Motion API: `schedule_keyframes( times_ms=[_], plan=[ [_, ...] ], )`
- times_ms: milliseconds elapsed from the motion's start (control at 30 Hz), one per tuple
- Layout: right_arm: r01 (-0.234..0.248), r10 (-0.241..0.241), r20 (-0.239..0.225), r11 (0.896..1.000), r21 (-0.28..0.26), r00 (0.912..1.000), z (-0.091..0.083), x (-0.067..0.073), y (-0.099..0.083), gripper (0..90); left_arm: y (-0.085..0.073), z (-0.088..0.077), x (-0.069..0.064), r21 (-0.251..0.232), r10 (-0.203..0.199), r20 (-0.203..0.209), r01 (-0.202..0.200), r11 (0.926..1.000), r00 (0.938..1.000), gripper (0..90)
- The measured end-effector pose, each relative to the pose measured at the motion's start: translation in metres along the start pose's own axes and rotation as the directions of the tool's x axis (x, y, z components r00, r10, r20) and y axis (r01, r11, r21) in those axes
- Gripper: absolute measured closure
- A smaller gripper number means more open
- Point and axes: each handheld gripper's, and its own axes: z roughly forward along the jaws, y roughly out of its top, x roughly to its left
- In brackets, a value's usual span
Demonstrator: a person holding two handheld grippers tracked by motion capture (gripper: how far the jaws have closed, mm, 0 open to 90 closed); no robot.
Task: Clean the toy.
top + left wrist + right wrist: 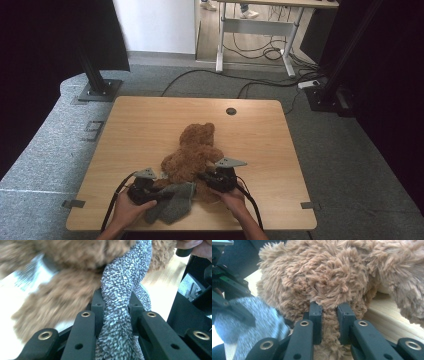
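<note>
1. While my left gripper [150, 191] sits at the near edge of the wooden table [150, 125], its jaws are clenched on a fold of the grey cloth [120, 315], which rises bunched between the pads in the left gripper view.
2. That cloth lies just in front of the brown teddy bear [192, 152], touching its lower body, and spreads toward me over the tabletop.
3. My right gripper [214, 181] has its jaws pinched on a tuft of the bear's fur; in the right gripper view the brown pile is squeezed between both pads.
4. The bear lies near the middle of the table, its head pointing away from me and its lower end between my two grippers.
5. My hands hold both tools close together at the bear's near end.
</note>
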Motion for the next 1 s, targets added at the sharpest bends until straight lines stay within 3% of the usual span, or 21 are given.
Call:
schedule_keyframes(
  times_ms=[100, 233, 367, 467, 567, 1000],
  plan=[
    [-0.004, 0.004, 0.007, 1.000, -0.003, 1.0000, -0.002, -0.002, 0.000, 77.2, -0.005, -0.012, 0.007, -0.026, -0.019, -0.005, 0.019, 0.9995, 0.9998, 72.6],
    [-0.007, 0.007, 0.004, 1.000, -0.009, 1.0000, -0.004, -0.005, -0.001, 77.2, -0.008, -0.029, 0.016, -0.097, -0.041, 0.038, 0.044, 0.9943, 0.9985, 72.3],
    [0.004, -0.004, 0.001, 1.000, -0.010, 1.0000, -0.004, -0.005, -0.001, 77.2, -0.009, -0.045, 0.024, -0.183, -0.079, 0.059, 0.089, 0.9792, 0.9951, 72.0],
    [0.009, -0.009, -0.002, 1.000, -0.011, 1.0000, -0.004, -0.005, -0.001, 77.2, -0.010, -0.051, 0.029, -0.224, -0.099, 0.048, 0.107, 0.9686, 0.9939, 71.9],
    [0.016, -0.016, 0.003, 1.000, -0.009, 0.9999, -0.004, -0.004, -0.001, 77.2, -0.012, -0.050, 0.032, -0.238, -0.113, 0.049, 0.121, 0.9637, 0.9924, 71.6],
    [0.032, -0.031, 0.043, 0.999, -0.013, 0.9986, -0.008, -0.007, -0.001, 77.1, -0.016, -0.050, 0.041, -0.248, -0.143, 0.046, 0.150, 0.9570, 0.9886, 72.0]
  ],
)
